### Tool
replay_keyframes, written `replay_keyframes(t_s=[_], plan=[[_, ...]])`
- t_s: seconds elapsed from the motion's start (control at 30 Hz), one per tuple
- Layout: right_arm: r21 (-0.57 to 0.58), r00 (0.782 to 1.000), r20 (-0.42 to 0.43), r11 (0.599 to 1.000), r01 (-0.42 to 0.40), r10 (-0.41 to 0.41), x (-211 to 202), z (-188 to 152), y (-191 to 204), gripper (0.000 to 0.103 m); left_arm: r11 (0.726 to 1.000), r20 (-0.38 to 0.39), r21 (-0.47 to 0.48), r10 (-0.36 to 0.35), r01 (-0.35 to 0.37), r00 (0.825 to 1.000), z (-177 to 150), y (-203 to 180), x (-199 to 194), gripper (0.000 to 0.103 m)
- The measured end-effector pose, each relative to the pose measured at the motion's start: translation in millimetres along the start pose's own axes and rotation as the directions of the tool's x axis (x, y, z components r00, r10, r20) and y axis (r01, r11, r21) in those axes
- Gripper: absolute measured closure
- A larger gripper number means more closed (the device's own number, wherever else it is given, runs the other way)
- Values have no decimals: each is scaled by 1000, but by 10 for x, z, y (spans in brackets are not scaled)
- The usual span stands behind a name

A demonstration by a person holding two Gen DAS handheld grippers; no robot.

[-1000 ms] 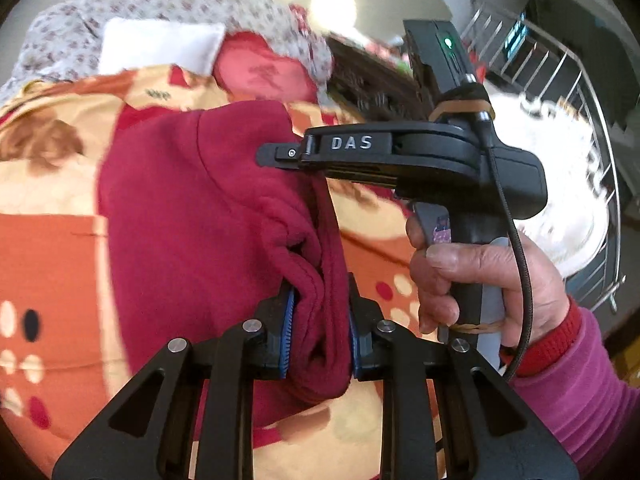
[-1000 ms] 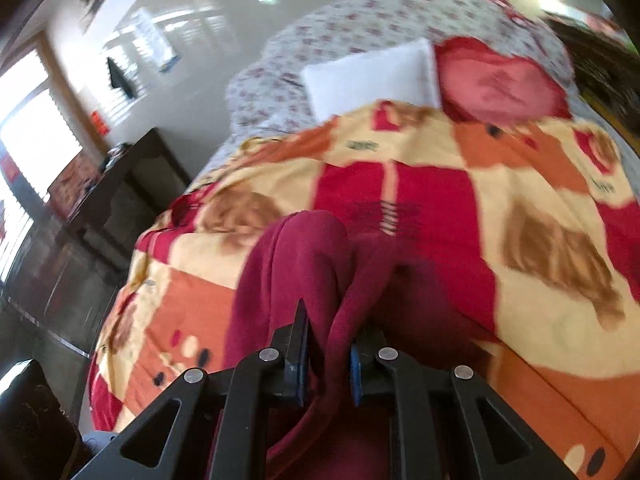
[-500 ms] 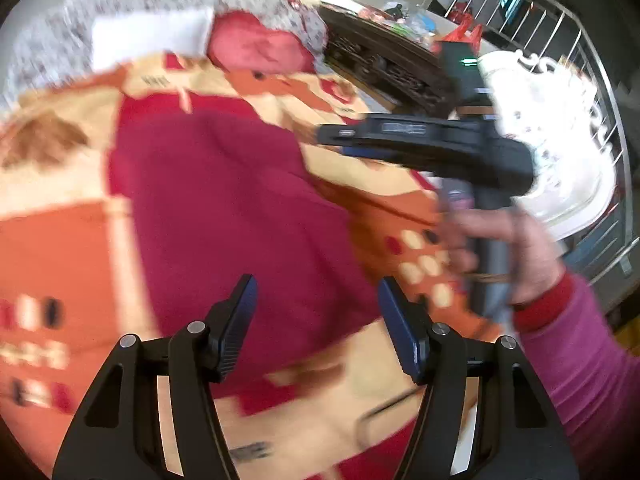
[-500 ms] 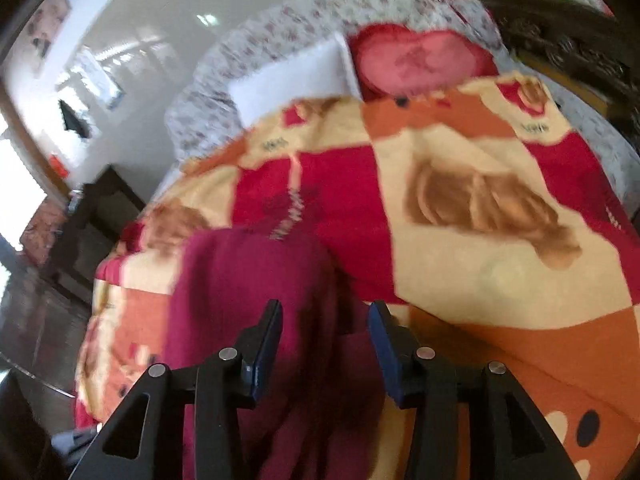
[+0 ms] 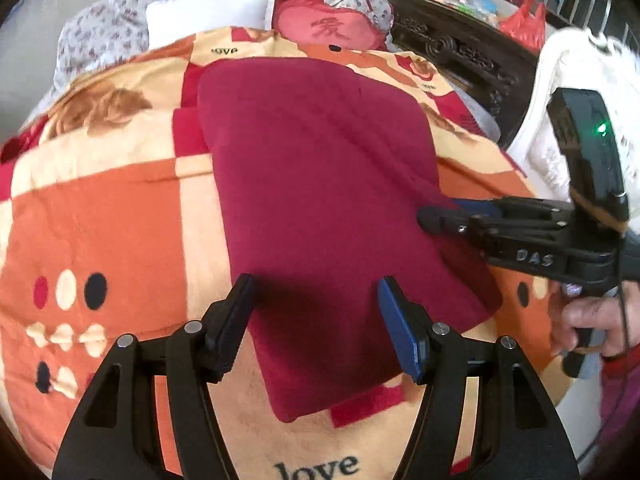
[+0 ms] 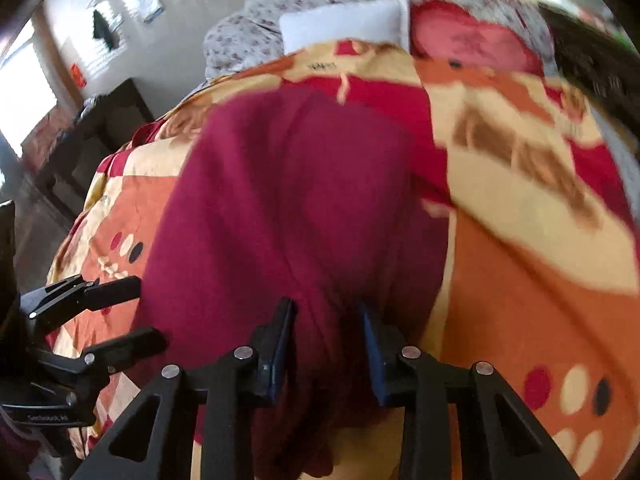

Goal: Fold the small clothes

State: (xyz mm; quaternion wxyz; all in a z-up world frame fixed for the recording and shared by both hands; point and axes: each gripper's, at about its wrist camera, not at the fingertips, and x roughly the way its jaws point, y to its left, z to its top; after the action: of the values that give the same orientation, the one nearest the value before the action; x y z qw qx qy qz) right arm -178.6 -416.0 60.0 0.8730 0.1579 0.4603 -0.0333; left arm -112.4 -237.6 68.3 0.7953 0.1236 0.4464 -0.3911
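Observation:
A dark red garment (image 5: 320, 168) lies spread flat in a long folded shape on the orange, red and cream blanket (image 5: 108, 220). My left gripper (image 5: 316, 312) hangs open just above the garment's near end, with nothing pinched; it also shows at the left edge of the right wrist view as the left gripper (image 6: 152, 310). My right gripper (image 6: 326, 332) sits low over the garment (image 6: 300, 200). Its jaws are closing, cloth lies between them, and the pads stand apart from it. From the left wrist view the right gripper (image 5: 430, 218) tip rests at the garment's right edge, held by a hand (image 5: 584, 320).
At the head of the bed lie a white pillow (image 5: 208, 12), a red heart cushion (image 5: 328, 28) and floral bedding (image 5: 100, 28). Dark carved furniture (image 5: 460, 52) and a white chair (image 5: 560, 92) stand to the right. A dark cabinet (image 6: 92, 128) stands left of the bed.
Both grippers were shut on bunched folds of the garment and have let go. The garment now lies flat, and both grippers have come down closer to the blanket.

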Motion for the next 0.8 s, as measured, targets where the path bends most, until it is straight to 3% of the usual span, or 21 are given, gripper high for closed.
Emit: replay_keyframes(t_s=[0.17,0.23,0.33,0.47,0.63,0.8], plan=[[101,997,50,993,-65,60,-289,98,-95,71,1000,39,3,4,-4,999,74,18,-156,40],[94,991,129,994,-55,43,-462,199,-26,70,1000,64,-22,2,-1,998,152,67,-208,40],[63,984,170,996,-69,57,-517,387,114,70,998,72,-48,35,-31,997,247,110,-171,40],[45,987,155,998,-49,41,-234,618,210,70,994,59,-92,64,-58,996,314,144,-42,40],[113,992,129,994,-7,-8,207,748,31,70,992,32,-108,67,-63,997,336,160,112,40],[117,985,153,991,62,-79,388,800,-130,72,992,27,-99,83,-80,996,356,137,182,40]])
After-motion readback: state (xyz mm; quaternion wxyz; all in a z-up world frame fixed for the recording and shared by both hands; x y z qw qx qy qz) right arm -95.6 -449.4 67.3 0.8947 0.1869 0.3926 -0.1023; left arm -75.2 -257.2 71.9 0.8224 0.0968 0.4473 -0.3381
